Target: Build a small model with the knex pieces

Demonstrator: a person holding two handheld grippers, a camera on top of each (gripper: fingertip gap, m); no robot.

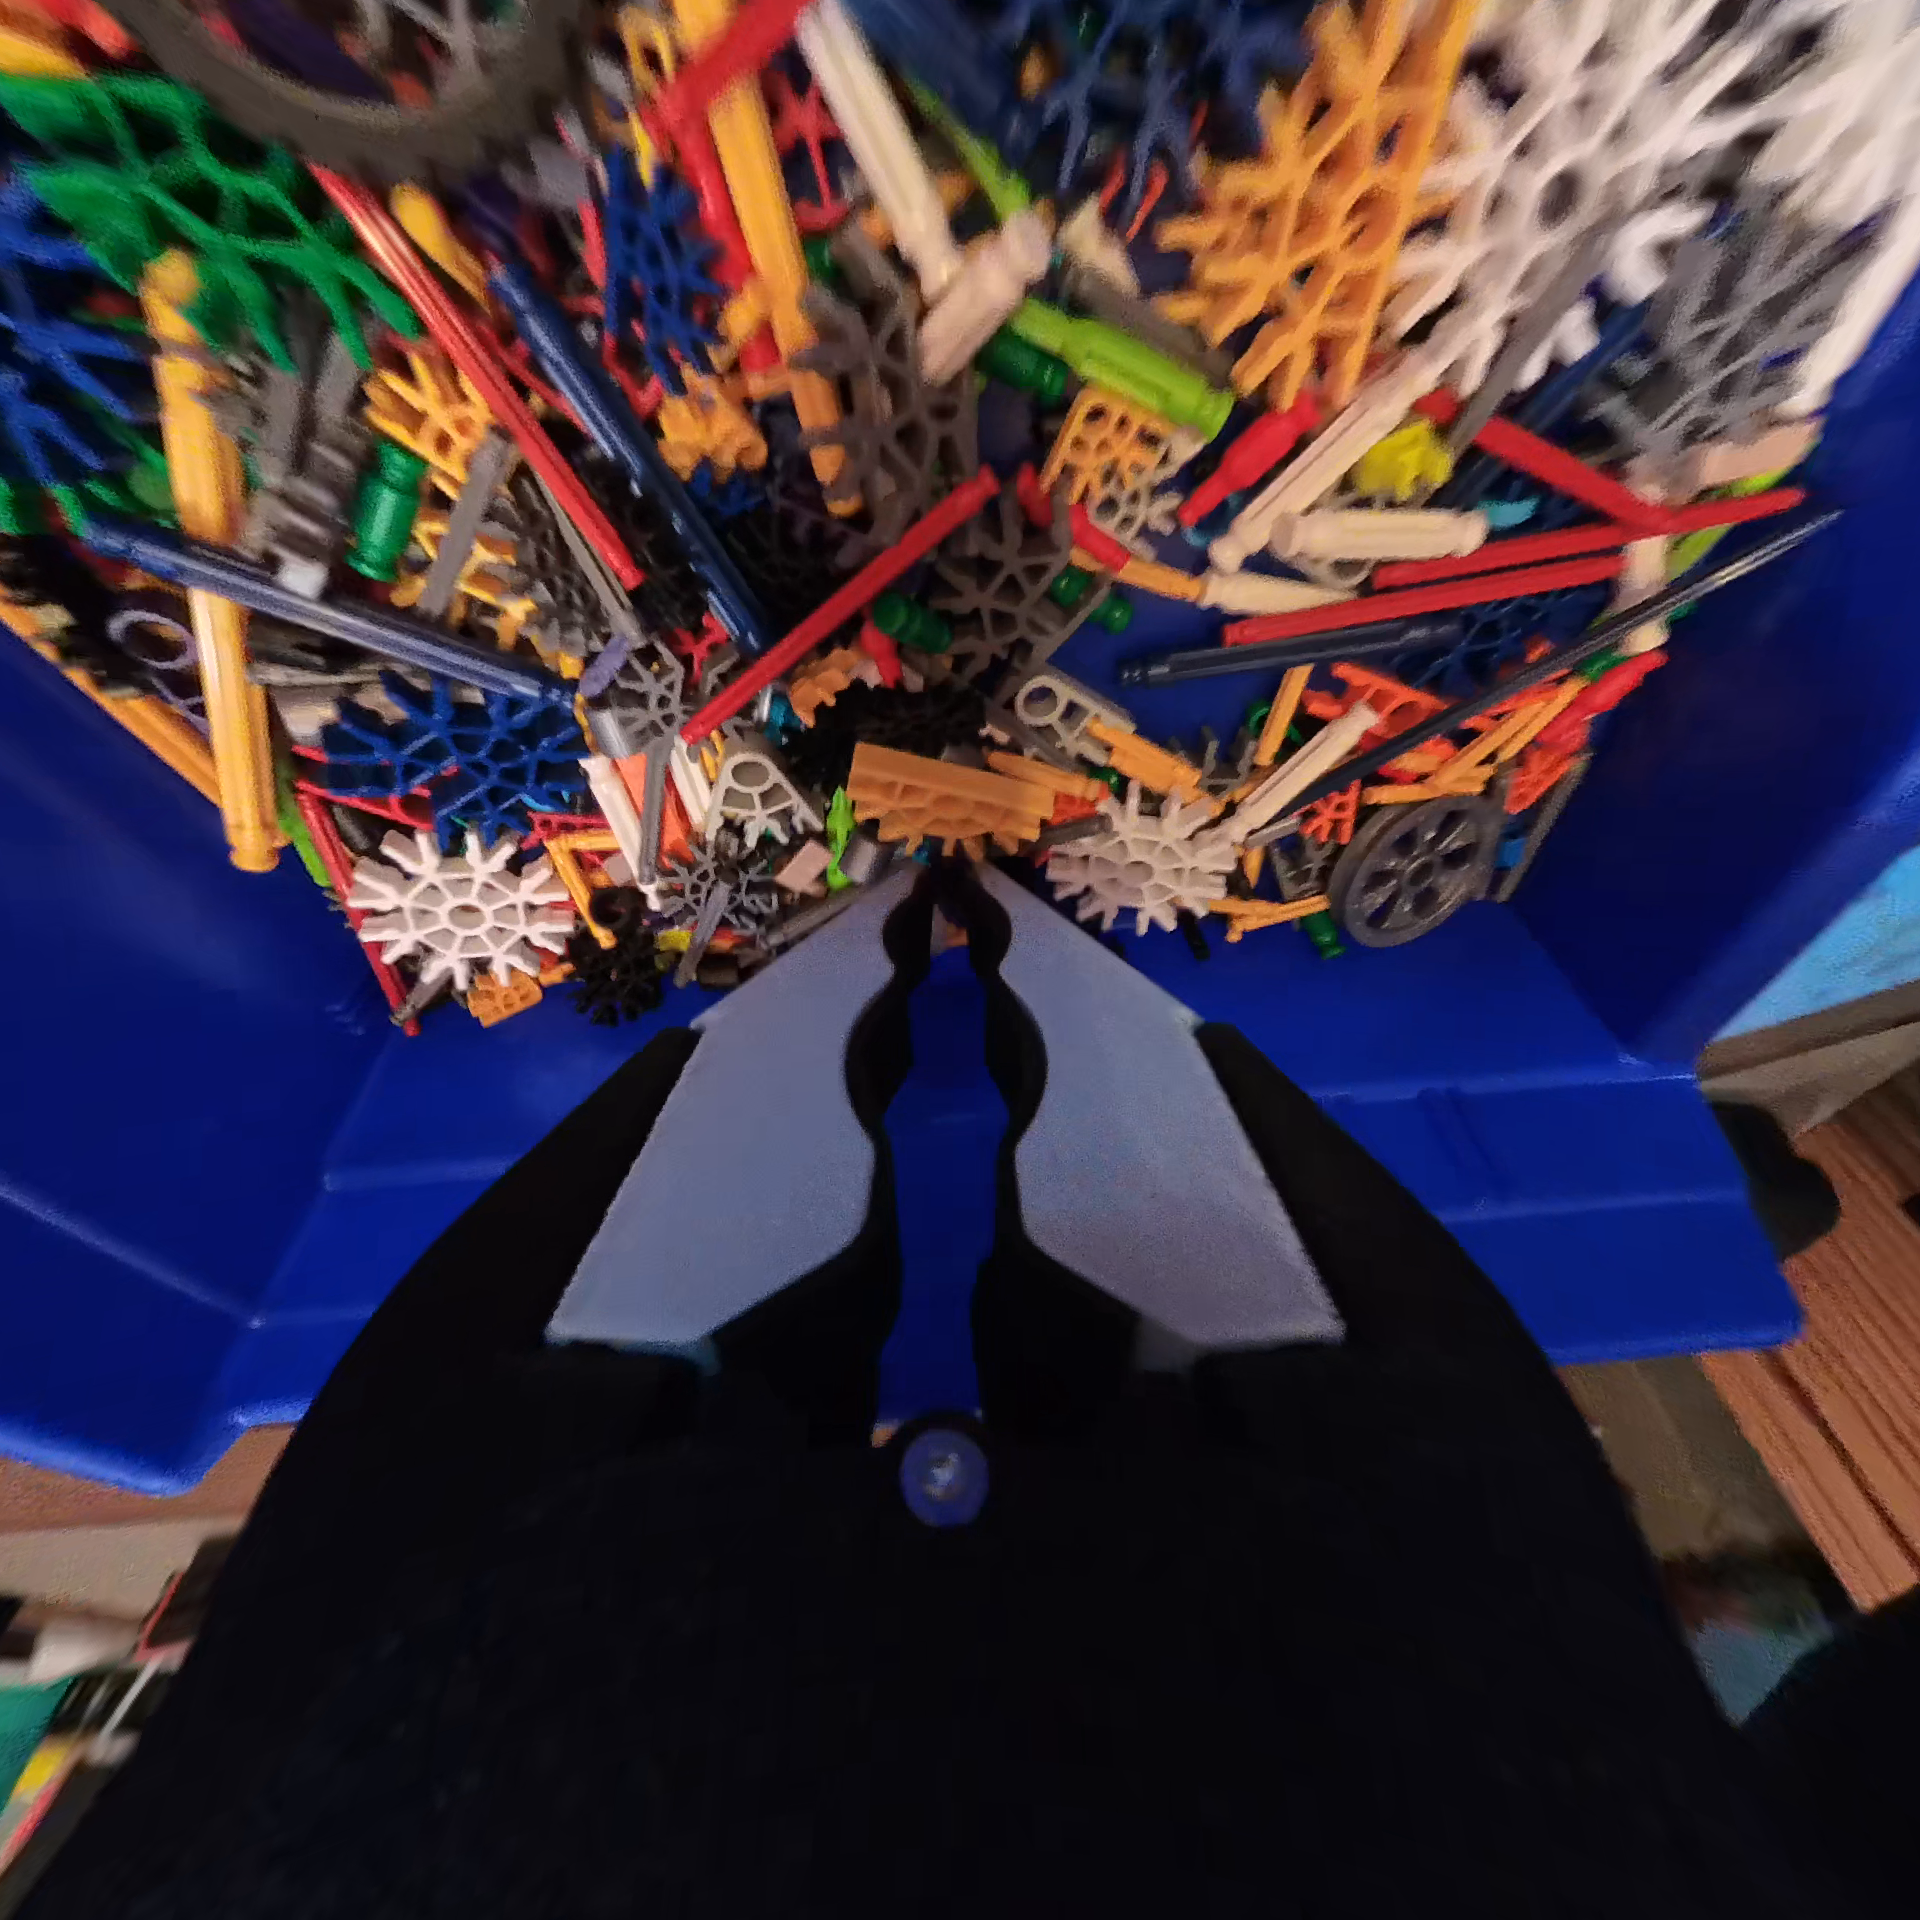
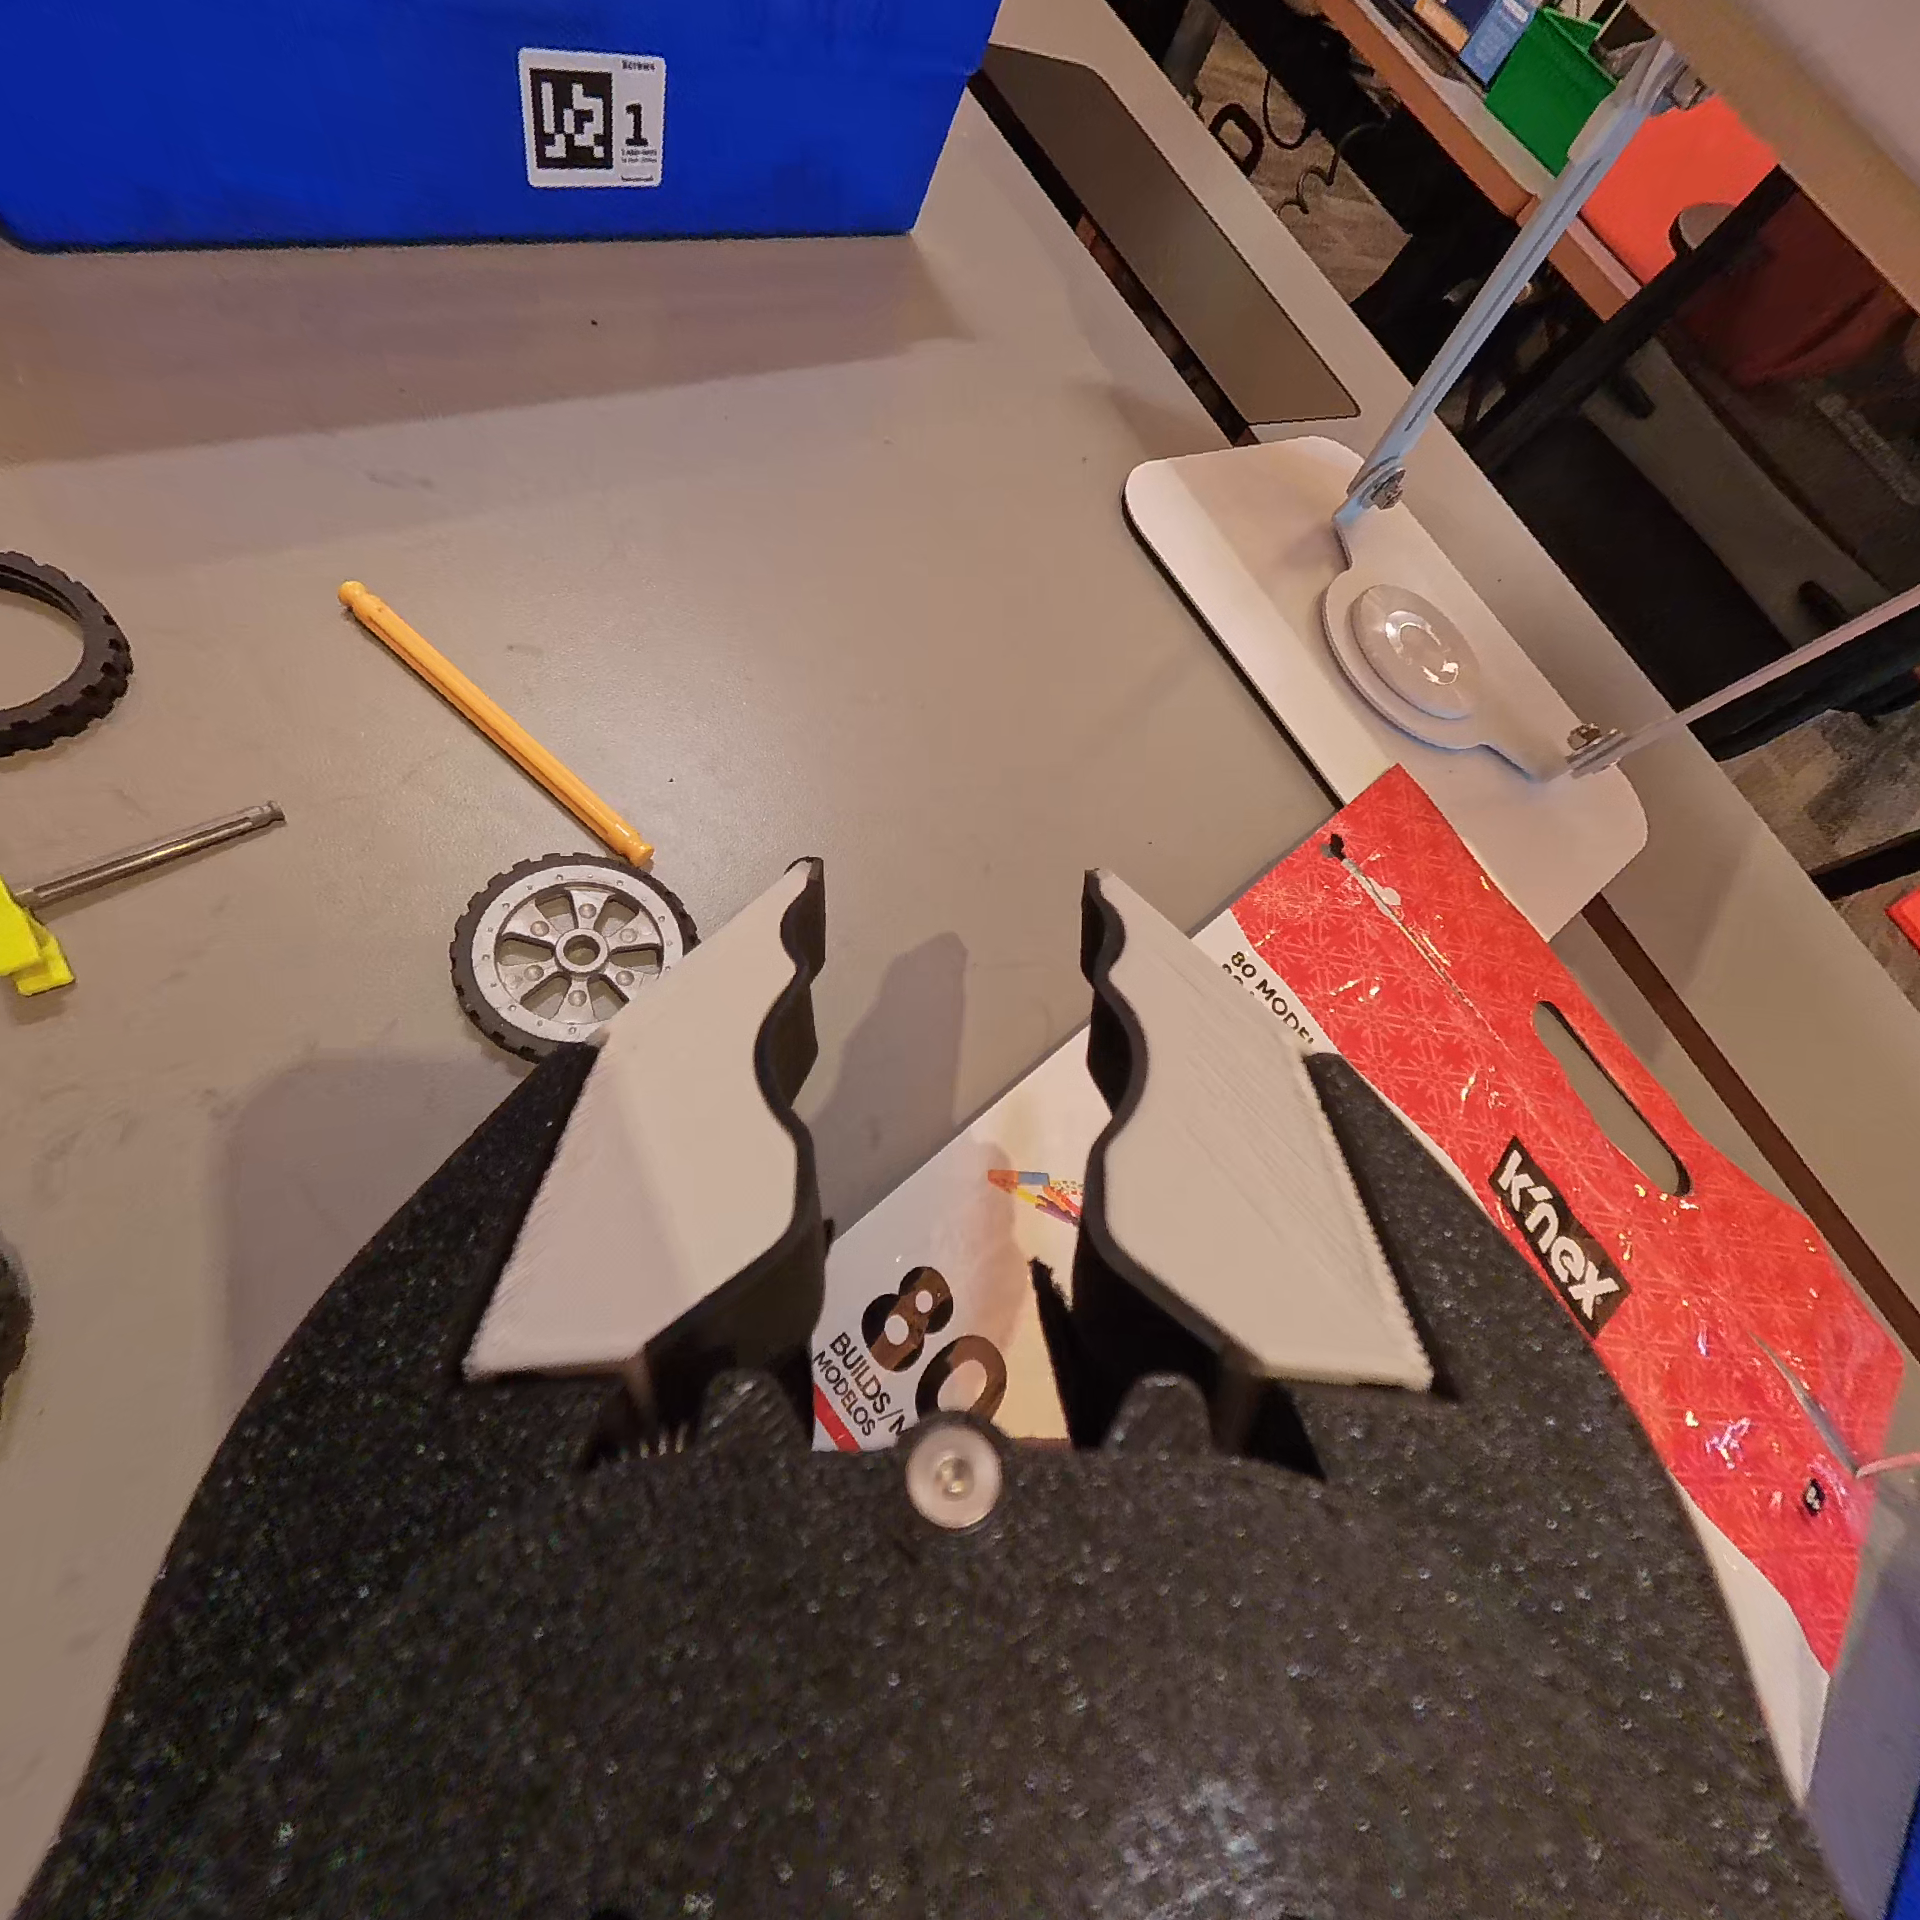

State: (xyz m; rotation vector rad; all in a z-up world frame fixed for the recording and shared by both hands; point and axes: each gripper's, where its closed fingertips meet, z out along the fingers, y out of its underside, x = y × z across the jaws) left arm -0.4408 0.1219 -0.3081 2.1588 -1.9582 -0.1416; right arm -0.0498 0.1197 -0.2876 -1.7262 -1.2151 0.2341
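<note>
In the left wrist view my left gripper (image 1: 945, 883) reaches into a blue bin (image 1: 312, 1143) filled with mixed construction-toy rods and connectors. Its fingertips are closed together on the lower edge of a flat orange connector (image 1: 951, 800) at the near side of the pile. A white snowflake connector (image 1: 1143, 862) lies just to the right of the tips. In the right wrist view my right gripper (image 2: 951, 883) is open and empty above the grey table (image 2: 883, 520), over a red and white toy package (image 2: 1558, 1143). A silver wheel with a black tyre (image 2: 575, 954) lies beside its left finger.
An orange rod (image 2: 494, 720), a grey rod (image 2: 156, 852), a yellow piece (image 2: 31, 951) and a black tyre ring (image 2: 62, 655) lie on the table at left. The blue bin (image 2: 468, 125) stands at the back. A white stand base (image 2: 1382, 623) sits at the table's right edge. Left tips to right tips: about 40 cm. It is some 9 cm from my right tips to the orange rod (image 2: 494, 720).
</note>
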